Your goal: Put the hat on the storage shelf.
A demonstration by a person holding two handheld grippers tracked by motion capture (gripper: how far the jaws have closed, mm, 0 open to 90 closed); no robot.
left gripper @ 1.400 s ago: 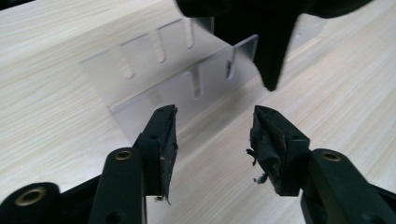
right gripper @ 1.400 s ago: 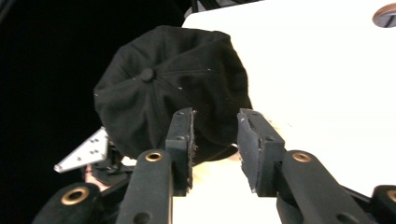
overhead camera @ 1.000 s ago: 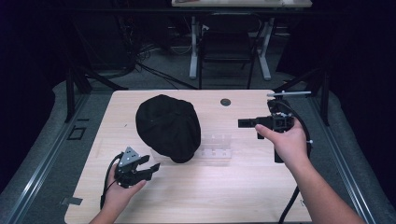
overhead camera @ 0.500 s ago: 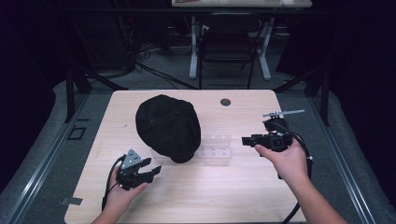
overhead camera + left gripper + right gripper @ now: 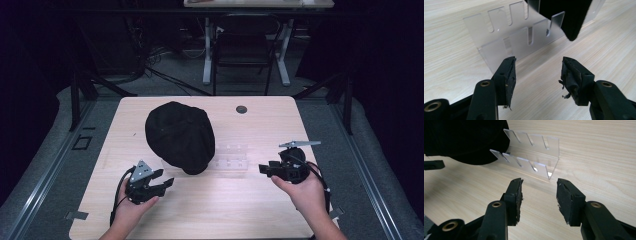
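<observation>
A black cap [image 5: 180, 136] lies on the light wooden table [image 5: 210, 210], its brim over the left end of a clear slotted acrylic rack [image 5: 231, 156]. My left gripper [image 5: 164, 184] is held low at the front left, open and empty, aimed at the rack [image 5: 524, 37] and the cap's edge [image 5: 566, 15]. At the front right my right gripper [image 5: 263, 170] is open too, nothing between its jaws, pointing left toward the rack [image 5: 531, 157] and the cap [image 5: 464, 140].
A small dark round hole [image 5: 241, 109] sits near the table's far edge. Behind the table stand metal desk legs [image 5: 207, 50] and cables on a dark floor. Bare wood lies between the two grippers at the front.
My right gripper has come down and toward the front of the table, from beside the rack's far right. The left gripper has barely shifted.
</observation>
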